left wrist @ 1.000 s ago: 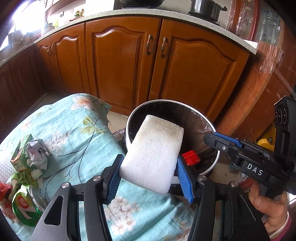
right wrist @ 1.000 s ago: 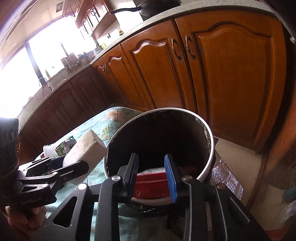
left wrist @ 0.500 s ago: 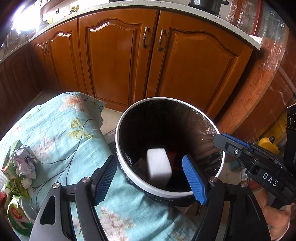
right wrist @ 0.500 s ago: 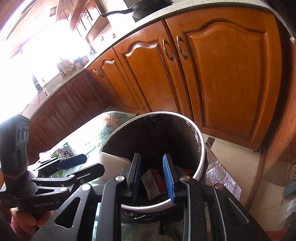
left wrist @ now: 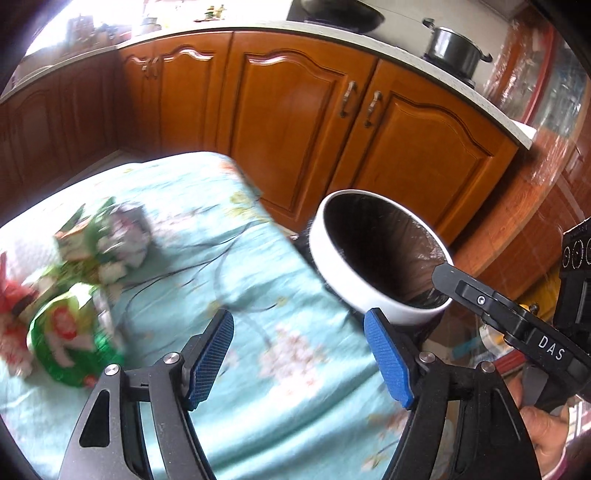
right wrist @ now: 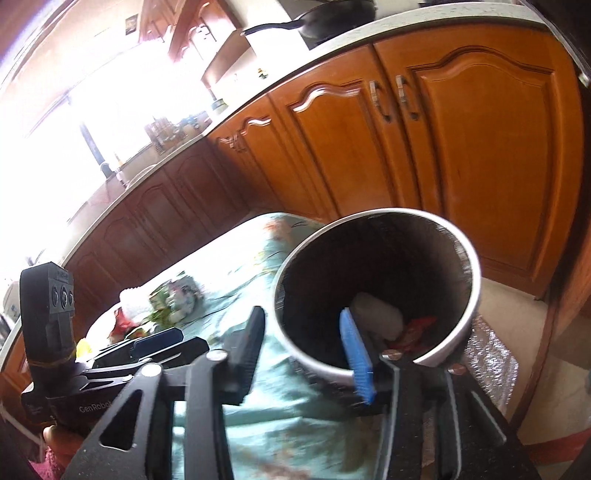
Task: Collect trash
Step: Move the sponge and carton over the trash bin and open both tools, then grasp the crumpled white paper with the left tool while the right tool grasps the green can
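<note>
A white-rimmed trash bin (left wrist: 343, 273) with a black liner stands beside the table; in the right wrist view (right wrist: 461, 332) a white foam block (right wrist: 380, 314) and a red wrapper (right wrist: 417, 328) lie inside it. My left gripper (left wrist: 299, 354) is open and empty above the floral tablecloth (left wrist: 229, 266). My right gripper (right wrist: 303, 350) is open and empty at the bin's near rim; it also shows in the left wrist view (left wrist: 491, 306). Crumpled wrappers (left wrist: 107, 240) and a green packet (left wrist: 62, 339) lie on the cloth at the left.
Brown wooden cabinets (left wrist: 303, 122) with a pale countertop run behind the table and bin. A pot (left wrist: 450, 44) stands on the counter. A pan (right wrist: 325, 18) sits on the counter in the right wrist view. Foil-like sheeting (right wrist: 491, 354) lies on the floor by the bin.
My left gripper opened and dropped the white foam block into the bin, then swung left over the table. My right gripper let go of the red wrapper and opened wider.
</note>
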Available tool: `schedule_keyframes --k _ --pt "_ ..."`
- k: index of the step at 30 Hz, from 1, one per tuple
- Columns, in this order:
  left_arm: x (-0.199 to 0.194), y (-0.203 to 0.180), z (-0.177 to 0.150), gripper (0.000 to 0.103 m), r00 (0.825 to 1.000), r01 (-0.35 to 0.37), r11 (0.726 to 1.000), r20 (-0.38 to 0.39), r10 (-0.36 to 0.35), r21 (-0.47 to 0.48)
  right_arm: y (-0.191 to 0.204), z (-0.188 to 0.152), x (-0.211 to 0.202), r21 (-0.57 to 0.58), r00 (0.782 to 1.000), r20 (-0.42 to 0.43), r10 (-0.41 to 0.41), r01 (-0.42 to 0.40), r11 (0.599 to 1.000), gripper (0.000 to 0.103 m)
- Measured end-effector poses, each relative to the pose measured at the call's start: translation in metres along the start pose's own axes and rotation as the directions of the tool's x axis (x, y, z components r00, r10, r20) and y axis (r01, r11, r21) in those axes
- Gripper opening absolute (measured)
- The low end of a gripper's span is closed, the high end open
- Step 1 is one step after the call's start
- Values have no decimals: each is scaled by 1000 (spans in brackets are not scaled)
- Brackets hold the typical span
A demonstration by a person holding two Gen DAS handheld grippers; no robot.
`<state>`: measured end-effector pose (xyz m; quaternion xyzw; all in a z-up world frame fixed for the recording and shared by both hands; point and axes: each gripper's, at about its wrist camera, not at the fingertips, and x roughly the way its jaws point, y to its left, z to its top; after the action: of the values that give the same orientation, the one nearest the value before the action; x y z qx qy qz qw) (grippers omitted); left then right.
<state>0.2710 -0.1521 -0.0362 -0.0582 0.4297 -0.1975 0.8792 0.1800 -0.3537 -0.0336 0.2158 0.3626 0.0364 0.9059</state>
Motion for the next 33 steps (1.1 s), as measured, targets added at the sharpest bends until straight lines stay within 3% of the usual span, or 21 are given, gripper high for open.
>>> schedule_keyframes --k 11,15,18,25,29,33 --pt "-73 68 -51 73 990 -125 984 51 133 -125 67 -35 35 -53 983 -102 156 -162 985 76" --pt "-96 90 -65 73 983 -159 969 59 173 -191 91 -43 45 -82 976 -114 184 -194 978 81" --pt "-110 106 -72 73 977 -182 955 67 203 -233 107 -47 55 -95 973 -127 195 -208 974 91" --pt "-132 143 -83 73 962 -224 918 75 262 -328 135 -50 71 -140 971 -122 204 -220 965 91" --pt "-137 160 -84 73 955 -242 898 71 287 -367 154 -55 94 -173 953 -227 200 -241 955 91" --pt "-134 174 -78 73 954 -246 889 64 292 -385 168 -58 110 -198 949 -253 188 -241 950 90"
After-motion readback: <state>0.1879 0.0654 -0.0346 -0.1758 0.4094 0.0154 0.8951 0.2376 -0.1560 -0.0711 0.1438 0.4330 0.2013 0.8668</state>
